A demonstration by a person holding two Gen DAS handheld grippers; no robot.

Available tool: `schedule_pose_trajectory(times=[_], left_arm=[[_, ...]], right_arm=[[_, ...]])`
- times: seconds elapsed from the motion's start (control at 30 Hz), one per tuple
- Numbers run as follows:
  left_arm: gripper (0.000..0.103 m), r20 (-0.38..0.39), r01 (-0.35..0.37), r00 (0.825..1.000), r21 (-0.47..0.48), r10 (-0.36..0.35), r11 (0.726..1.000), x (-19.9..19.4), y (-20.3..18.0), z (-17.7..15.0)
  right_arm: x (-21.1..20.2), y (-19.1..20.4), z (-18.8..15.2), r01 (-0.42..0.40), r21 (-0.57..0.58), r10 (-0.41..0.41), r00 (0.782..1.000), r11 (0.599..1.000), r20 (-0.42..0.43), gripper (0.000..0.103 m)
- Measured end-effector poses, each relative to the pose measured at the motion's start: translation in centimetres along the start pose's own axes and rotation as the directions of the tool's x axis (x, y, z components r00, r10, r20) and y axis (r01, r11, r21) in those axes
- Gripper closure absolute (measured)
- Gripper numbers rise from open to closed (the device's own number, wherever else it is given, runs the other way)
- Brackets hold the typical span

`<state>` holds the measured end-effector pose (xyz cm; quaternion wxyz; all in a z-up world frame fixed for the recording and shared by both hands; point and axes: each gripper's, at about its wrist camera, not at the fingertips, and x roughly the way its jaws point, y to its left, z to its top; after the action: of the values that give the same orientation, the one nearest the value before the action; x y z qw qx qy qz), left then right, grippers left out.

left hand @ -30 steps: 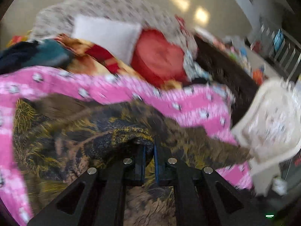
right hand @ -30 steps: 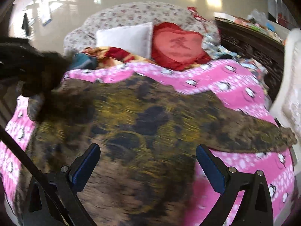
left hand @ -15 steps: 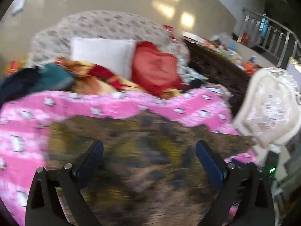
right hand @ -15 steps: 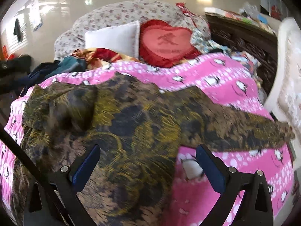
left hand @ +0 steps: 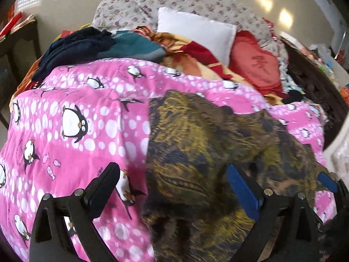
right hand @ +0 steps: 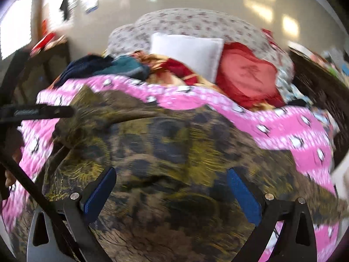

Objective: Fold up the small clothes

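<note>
A brown garment with yellow and dark blue patterning [left hand: 196,135] lies spread on a pink penguin quilt [left hand: 76,113]. In the left wrist view my left gripper [left hand: 172,187] is open just above it. Its left finger is over bare quilt and its right finger is over the cloth, and nothing is held between them. One blue pad of the other gripper shows at the far right. The right wrist view is blurred. There my right gripper [right hand: 171,192] hangs open over the middle of the garment [right hand: 174,148], gripping nothing. A dark finger of the left gripper [right hand: 43,111] reaches in from the left.
At the bed's far end are a white pillow [left hand: 196,30], a red heart cushion [left hand: 255,67] and a heap of dark blue and teal clothes [left hand: 87,45]. A dark carved wooden bed frame [left hand: 316,87] and a white chair [left hand: 340,148] stand on the right.
My left gripper has let go of the garment, opened wide and swung left over the quilt. The released cloth now lies flat. My right gripper stayed open and shifted over the garment.
</note>
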<state>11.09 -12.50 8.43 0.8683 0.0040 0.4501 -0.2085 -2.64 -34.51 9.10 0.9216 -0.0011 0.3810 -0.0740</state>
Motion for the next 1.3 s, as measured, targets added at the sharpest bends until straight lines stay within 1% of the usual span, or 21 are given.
schedule_pose_trajectory(times=[0.13, 0.17, 0.2, 0.27, 0.33, 0.37, 0.4, 0.47, 0.53, 0.63, 0.7, 0.73, 0.77, 0.8, 0.83, 0.87, 0.93, 1.03, 1.13, 1.23, 1.3], left_arm=[[0.005, -0.032, -0.014, 0.999, -0.036, 0.013, 0.999, 1.5, 0.2, -0.2], [0.005, -0.040, -0.018, 0.999, -0.039, 0.017, 0.999, 1.8, 0.2, -0.4], [0.005, -0.044, -0.023, 0.999, -0.038, 0.021, 0.999, 2.1, 0.2, -0.4], [0.005, -0.050, -0.031, 0.998, -0.031, 0.030, 0.999, 2.3, 0.2, -0.6], [0.005, -0.048, -0.033, 0.998, -0.029, 0.031, 0.999, 2.2, 0.4, -0.5], [0.005, -0.043, -0.032, 0.999, -0.031, 0.031, 0.999, 2.1, 0.4, -0.4], [0.005, -0.034, -0.032, 0.999, -0.035, 0.031, 0.999, 1.8, 0.5, -0.3], [0.005, -0.014, -0.030, 0.999, -0.044, 0.030, 0.999, 1.1, 0.8, -0.1], [0.005, 0.005, -0.025, 1.000, -0.055, 0.025, 0.998, 0.5, 1.0, 0.2], [0.005, 0.007, -0.024, 1.000, -0.052, 0.024, 0.998, 0.2, 0.9, 0.2], [0.005, -0.004, -0.033, 0.999, -0.038, 0.033, 0.999, 0.4, 0.5, 0.1], [0.005, -0.009, -0.036, 0.999, -0.032, 0.036, 0.999, 0.5, 0.3, 0.0], [0.005, -0.010, -0.035, 0.999, -0.029, 0.034, 0.999, 0.5, 0.2, 0.0], [0.005, -0.009, -0.030, 1.000, -0.025, 0.030, 0.999, 0.5, 0.0, -0.1], [0.005, -0.008, -0.028, 1.000, -0.021, 0.027, 0.999, 0.4, -0.2, -0.1], [0.005, -0.006, -0.027, 1.000, -0.017, 0.027, 0.999, 0.4, -0.4, 0.0], [0.005, -0.008, -0.032, 0.999, -0.004, 0.032, 0.999, 0.5, -1.1, 0.1], [0.005, -0.016, -0.029, 0.999, 0.011, 0.029, 1.000, 0.8, -2.1, 0.3], [0.005, -0.011, -0.032, 0.999, 0.032, 0.032, 0.999, 1.0, -3.2, 0.4], [0.005, -0.015, -0.035, 0.999, 0.051, 0.035, 0.998, 1.1, -4.3, 0.5], [0.005, -0.019, -0.037, 0.999, 0.068, 0.039, 0.997, 1.1, -4.9, 0.5]], right_arm=[[3.4, 1.6, 1.4, -0.018, -0.006, 0.018, 1.000, 1.000, -0.007, 0.001], [4.6, 1.9, 1.5, -0.006, -0.023, 0.005, 1.000, 1.000, -0.026, 0.006], [5.7, 2.2, 1.5, 0.000, -0.040, -0.002, 0.999, 0.999, -0.048, 0.021], [8.0, 2.6, 1.2, -0.008, -0.073, 0.001, 0.995, 0.997, -0.099, 0.040], [8.3, 2.6, 1.0, 0.015, -0.090, -0.021, 0.997, 0.996, -0.074, 0.057], [7.7, 2.0, 0.9, 0.014, -0.088, -0.019, 0.998, 0.996, -0.054, 0.080], [7.2, 1.1, 1.0, -0.008, -0.065, 0.005, 0.999, 0.998, -0.052, 0.088], [5.0, -1.6, 1.3, -0.070, 0.018, 0.071, 0.997, 0.997, -0.013, 0.092], [3.2, -3.7, 1.5, -0.047, 0.042, 0.045, 0.999, 0.998, 0.028, 0.093], [0.1, -8.8, 1.0, -0.015, 0.150, 0.002, 0.996, 0.989, 0.085, 0.093], [-0.5, -11.8, 0.0, -0.008, 0.222, -0.005, 0.998, 0.975, 0.059, 0.090], [-0.2, -13.2, -0.8, 0.010, 0.256, -0.014, 1.000, 0.966, 0.013, 0.084], [0.3, -14.7, -1.8, 0.067, 0.293, -0.057, 0.997, 0.954, -0.042, 0.063], [0.5, -16.1, -2.8, 0.130, 0.330, -0.110, 0.991, 0.935, -0.080, 0.036], [0.4, -17.7, -3.9, 0.174, 0.384, -0.149, 0.984, 0.907, -0.096, 0.030], [-0.2, -19.4, -5.0, 0.170, 0.455, -0.147, 0.985, 0.874, -0.086, 0.029], [-0.9, -20.5, -5.6, 0.130, 0.496, -0.113, 0.992, 0.859, -0.063, 0.029], [-1.8, -19.6, -4.8, 0.058, 0.466, -0.067, 0.998, 0.883, 0.002, 0.021], [-1.4, -17.7, -3.0, -0.034, 0.445, 0.012, 0.999, 0.895, 0.053, 0.014], [0.7, -15.2, -0.8, -0.012, 0.415, -0.002, 0.999, 0.910, 0.032, 0.012], [2.6, -13.6, -0.2, 0.013, 0.386, -0.009, 1.000, 0.922, -0.012, 0.012]])
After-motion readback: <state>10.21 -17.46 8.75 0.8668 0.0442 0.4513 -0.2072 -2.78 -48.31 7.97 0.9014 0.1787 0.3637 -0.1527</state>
